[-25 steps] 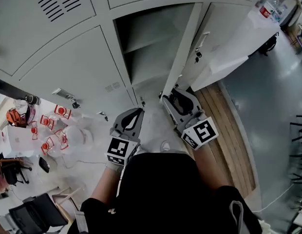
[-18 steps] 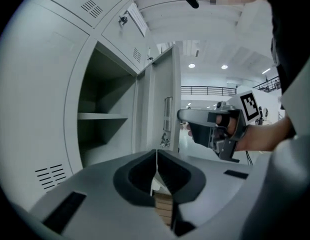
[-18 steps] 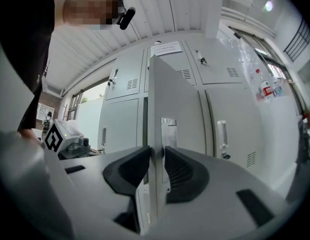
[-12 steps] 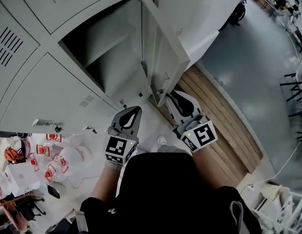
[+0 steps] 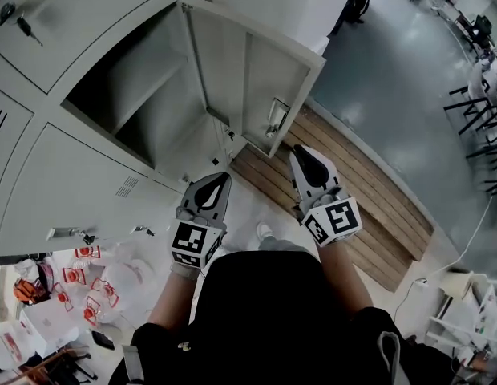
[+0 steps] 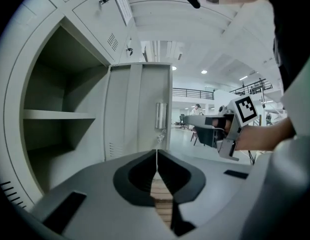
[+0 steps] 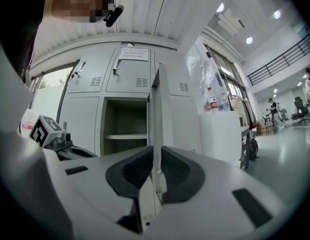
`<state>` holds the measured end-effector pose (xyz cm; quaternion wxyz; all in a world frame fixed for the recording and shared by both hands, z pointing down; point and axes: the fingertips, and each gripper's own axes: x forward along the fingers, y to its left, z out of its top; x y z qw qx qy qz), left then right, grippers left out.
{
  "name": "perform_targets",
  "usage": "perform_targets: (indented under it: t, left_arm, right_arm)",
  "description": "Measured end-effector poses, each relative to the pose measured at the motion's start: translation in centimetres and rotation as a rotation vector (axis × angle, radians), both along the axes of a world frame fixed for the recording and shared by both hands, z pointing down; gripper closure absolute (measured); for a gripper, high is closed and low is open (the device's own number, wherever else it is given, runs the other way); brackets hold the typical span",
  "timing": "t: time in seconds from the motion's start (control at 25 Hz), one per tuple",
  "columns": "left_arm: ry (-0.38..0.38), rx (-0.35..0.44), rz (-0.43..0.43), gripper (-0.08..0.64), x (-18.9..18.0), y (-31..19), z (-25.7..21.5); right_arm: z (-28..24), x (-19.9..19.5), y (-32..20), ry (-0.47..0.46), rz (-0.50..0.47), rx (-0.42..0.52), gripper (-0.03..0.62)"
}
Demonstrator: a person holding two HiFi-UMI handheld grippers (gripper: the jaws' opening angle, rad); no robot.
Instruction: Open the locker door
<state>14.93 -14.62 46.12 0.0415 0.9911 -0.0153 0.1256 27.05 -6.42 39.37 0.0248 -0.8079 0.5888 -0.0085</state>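
Observation:
The grey locker door [image 5: 256,79] stands swung wide open, its latch [image 5: 274,119] on the inner face. Its compartment [image 5: 128,103] shows a bare shelf. In the head view my right gripper [image 5: 303,151] hangs just below the door's free edge, apart from it; its jaws are closing together with nothing between them. My left gripper [image 5: 219,179] is shut and holds nothing, low in front of the compartment. The right gripper view looks past my right gripper [image 7: 156,151] at the door's thin edge [image 7: 157,114]. My left gripper [image 6: 156,154] faces the door's inner side [image 6: 140,109].
A wooden strip [image 5: 345,207] runs along the floor under the door. Shut lockers with keys [image 5: 24,26] surround the open one. Clear bags with red items [image 5: 80,287] lie on the floor at left. A white counter with bottles [image 7: 215,124] stands right of the lockers.
The door has swung from edge-on to wide open. My right gripper, open at the door's lower edge a second ago, has come away and closed. The left gripper stayed shut.

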Motion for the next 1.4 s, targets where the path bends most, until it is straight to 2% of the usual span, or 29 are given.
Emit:
perform_targets:
  t: [0.2,0.32,0.72,0.92,1.16,1.32,1.4]
  left_arm:
    - [0.04,0.022,0.022,0.535,1.0,-0.1,-1.1]
    - [0.019,0.01,0.021,0.535,0.7,-0.3,-0.6]
    - [0.013,0.004,-0.032,0.535,-0.3,-2.3,-0.6]
    - [0.043,0.019,-0.064,0.535,-0.5,-3.3,-1.2]
    - [0.013,0.005,-0.074,0.535,-0.9,-3.4,-0.5]
    - [0.041,0.017,-0.071,0.535,-0.5,-3.2,-1.1]
    - [0.03,0.012,-0.067,0.535,-0.6,-3.0,-0.6]
  right_arm:
    - [0.7,0.0,0.4,-0.017,0.023,-0.017,0.529]
    - [0.9,-0.5,0.2,-0.028,0.017,-0.016,0.529]
    - [1.8,-4.1,-3.5,-0.032,-0.107,-0.029,0.529]
    - [2.0,-4.7,-4.8,-0.033,-0.144,-0.035,0.529]
    - [2.4,-4.8,-5.2,-0.013,-0.152,-0.06,0.531]
    - [2.6,-4.7,-4.9,-0.018,-0.145,-0.062,0.531]
    - [2.6,-4.5,-4.6,-0.022,-0.14,-0.06,0.531]
